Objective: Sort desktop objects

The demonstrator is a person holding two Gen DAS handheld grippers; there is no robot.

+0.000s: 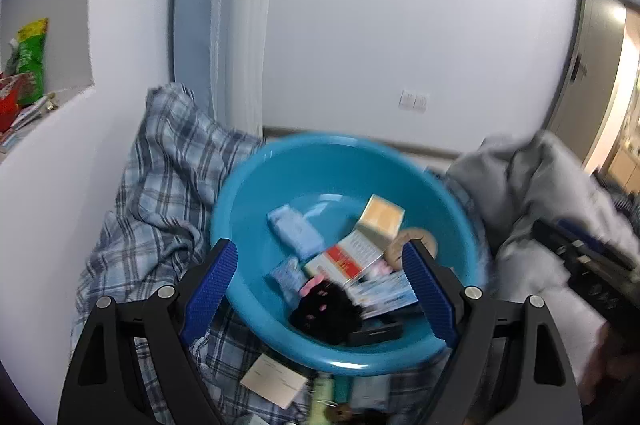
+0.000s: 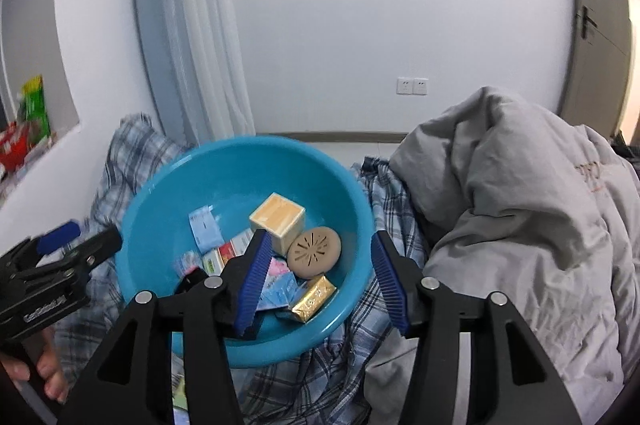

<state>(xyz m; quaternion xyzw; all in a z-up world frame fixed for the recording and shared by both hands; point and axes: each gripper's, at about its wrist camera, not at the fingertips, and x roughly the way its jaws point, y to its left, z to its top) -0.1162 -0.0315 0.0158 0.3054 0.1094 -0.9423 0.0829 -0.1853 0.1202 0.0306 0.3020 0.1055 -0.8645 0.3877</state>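
A blue plastic basin (image 1: 248, 209) (image 2: 160, 193) sits on a plaid blanket. In it lie a cream box (image 1: 380, 215) (image 2: 278, 215), a tan round disc (image 2: 314, 251), a gold foil packet (image 2: 314, 299), a light blue packet (image 1: 294, 231) (image 2: 204, 227), a red and white box (image 1: 344, 259) and a black furry item (image 1: 326, 311). My left gripper (image 1: 322, 291) is open, its fingers spanning the basin's near part. My right gripper (image 2: 320, 277) is open over the basin's right rim. Both are empty.
A plaid blanket (image 1: 160, 193) (image 2: 124, 149) lies under the basin. A grey duvet (image 2: 520, 209) (image 1: 540, 185) is heaped on the right. More small items (image 1: 276, 381) lie in front of the basin. A ledge with snack bags (image 1: 28, 65) is far left.
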